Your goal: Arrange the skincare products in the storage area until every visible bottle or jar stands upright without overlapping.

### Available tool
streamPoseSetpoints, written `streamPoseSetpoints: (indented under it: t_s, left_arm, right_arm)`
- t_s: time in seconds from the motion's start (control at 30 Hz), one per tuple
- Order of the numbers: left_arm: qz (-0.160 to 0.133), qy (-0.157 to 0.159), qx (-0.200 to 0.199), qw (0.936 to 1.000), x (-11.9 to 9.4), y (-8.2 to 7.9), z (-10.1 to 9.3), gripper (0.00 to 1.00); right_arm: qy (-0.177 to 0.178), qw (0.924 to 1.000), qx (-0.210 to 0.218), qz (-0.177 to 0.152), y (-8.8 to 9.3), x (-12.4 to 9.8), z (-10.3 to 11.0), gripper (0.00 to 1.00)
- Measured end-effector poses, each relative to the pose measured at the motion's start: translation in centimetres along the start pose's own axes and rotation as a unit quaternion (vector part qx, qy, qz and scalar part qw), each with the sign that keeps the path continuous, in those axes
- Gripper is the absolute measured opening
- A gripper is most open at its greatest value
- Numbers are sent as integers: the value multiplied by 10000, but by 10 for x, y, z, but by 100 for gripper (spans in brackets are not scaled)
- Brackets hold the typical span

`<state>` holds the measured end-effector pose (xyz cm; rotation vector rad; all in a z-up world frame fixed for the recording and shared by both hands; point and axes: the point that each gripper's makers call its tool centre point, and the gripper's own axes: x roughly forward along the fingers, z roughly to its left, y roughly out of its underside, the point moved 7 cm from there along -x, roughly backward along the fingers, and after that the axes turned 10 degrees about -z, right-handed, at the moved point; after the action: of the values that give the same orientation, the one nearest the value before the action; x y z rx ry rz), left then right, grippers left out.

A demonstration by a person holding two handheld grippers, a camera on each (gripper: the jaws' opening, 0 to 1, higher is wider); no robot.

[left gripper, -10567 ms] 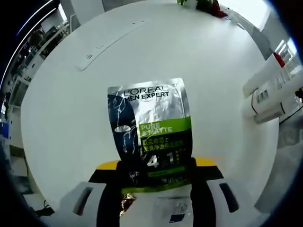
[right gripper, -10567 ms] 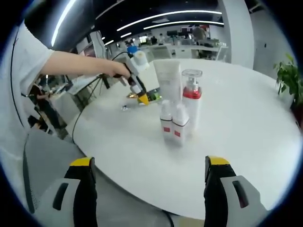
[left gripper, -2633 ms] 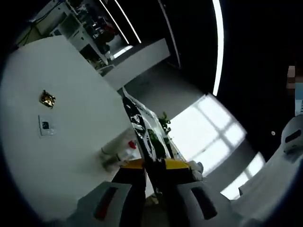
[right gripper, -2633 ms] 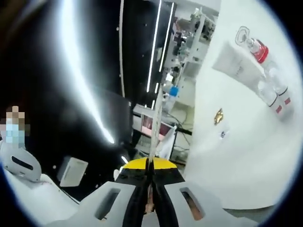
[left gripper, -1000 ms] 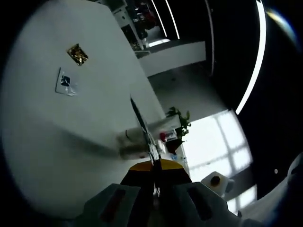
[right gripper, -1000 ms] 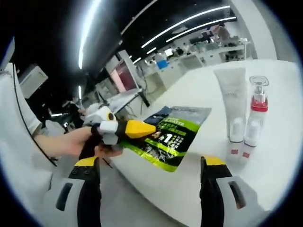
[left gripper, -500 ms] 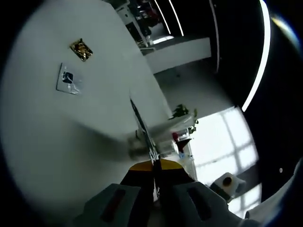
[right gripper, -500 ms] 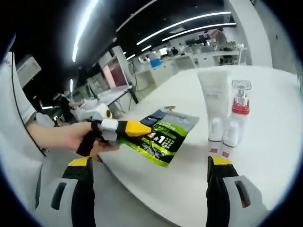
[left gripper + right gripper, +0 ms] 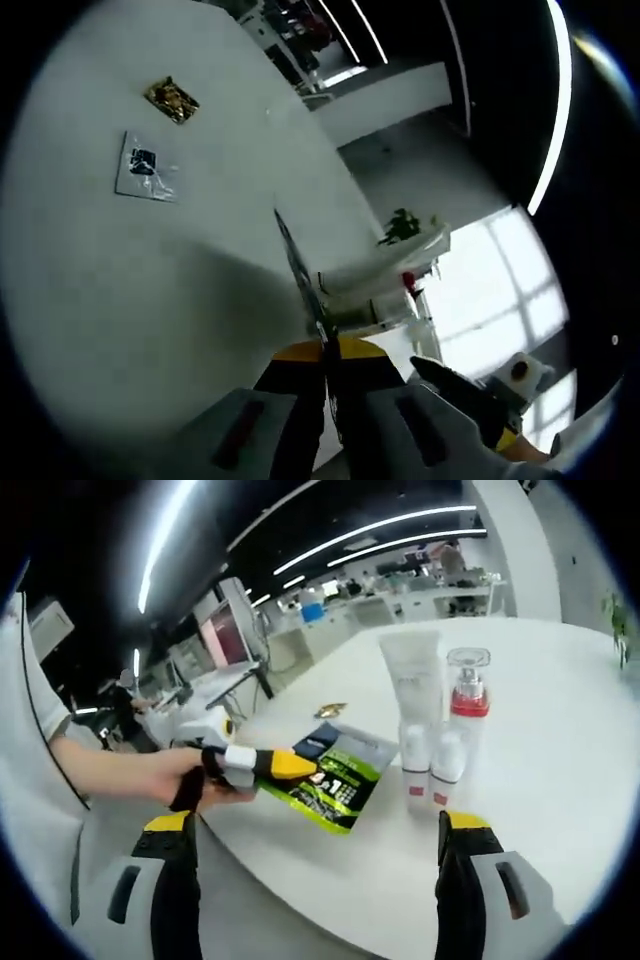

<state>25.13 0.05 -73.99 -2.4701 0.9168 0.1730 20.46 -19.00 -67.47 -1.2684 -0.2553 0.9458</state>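
Two jaws of left hand-held gripper (image 9: 328, 352) clamp sachet (image 9: 338, 771) edge; right hand-held gripper (image 9: 316, 832) wide apart, empty.

Open-plan office — desks (image 9: 420, 605); ceiling striplights (image 9: 400, 525)

A green, black and silver sachet (image 9: 335, 772) hangs above the white surface (image 9: 560, 780), pinched at one edge by the left hand-held gripper (image 9: 290, 767). Beside it stand a white tube (image 9: 412, 687), a red-collared pump bottle (image 9: 466, 702) and two small bottles (image 9: 430, 763) (probably touching), all upright.
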Motion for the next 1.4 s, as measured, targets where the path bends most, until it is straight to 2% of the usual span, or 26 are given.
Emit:
streamPoseSetpoints:
  t_s: [0.2, 0.57, 0.7, 0.9, 1.0, 1.1, 1.23, 1.33, 1.37, 1.4]
  left_arm:
    - [66, -205, 141, 9997, 13, 1, 10, 0]
    - [148, -421, 451, 9980, 24, 6, 17, 0]
    - [338, -574, 883, 9939, 24, 8, 20, 0]
    - [376, -728, 1313, 9880, 24, 3, 27, 2]
    - [434, -818, 1775, 9798, 25, 1, 31, 5]
    - [492, -840, 2075, 9734, 25, 1, 29, 5]
    - [612, -906, 2700, 9566, 23, 1, 28, 9]
    - [639, -912, 2936, 9494, 24, -1, 31, 11]
    - [672, -920, 3137, 9427, 24, 0, 30, 12]
    - [693, -922, 3254, 9385, 24, 0, 29, 13]
  right_arm:
    - [185, 9998, 48, -28, 0, -7, -9, 99]
    - [268, 9996, 57, -45, -3, -10, -12, 99]
    - [253, 9997, 51, 10, -1, -9, -11, 99]
    - [270, 9996, 90, 7, -2, -9, -12, 99]
    - [274, 9996, 96, 14, -1, -9, -12, 99]
    - [273, 9996, 103, 18, -1, -9, -12, 99]
    - [267, 9996, 103, 17, -1, -9, -11, 98]
    - [275, 9996, 111, 20, 0, -9, -12, 98]
    - [281, 9995, 113, 20, 0, -9, -12, 98]
    - [284, 9995, 114, 23, 0, -9, -12, 98]
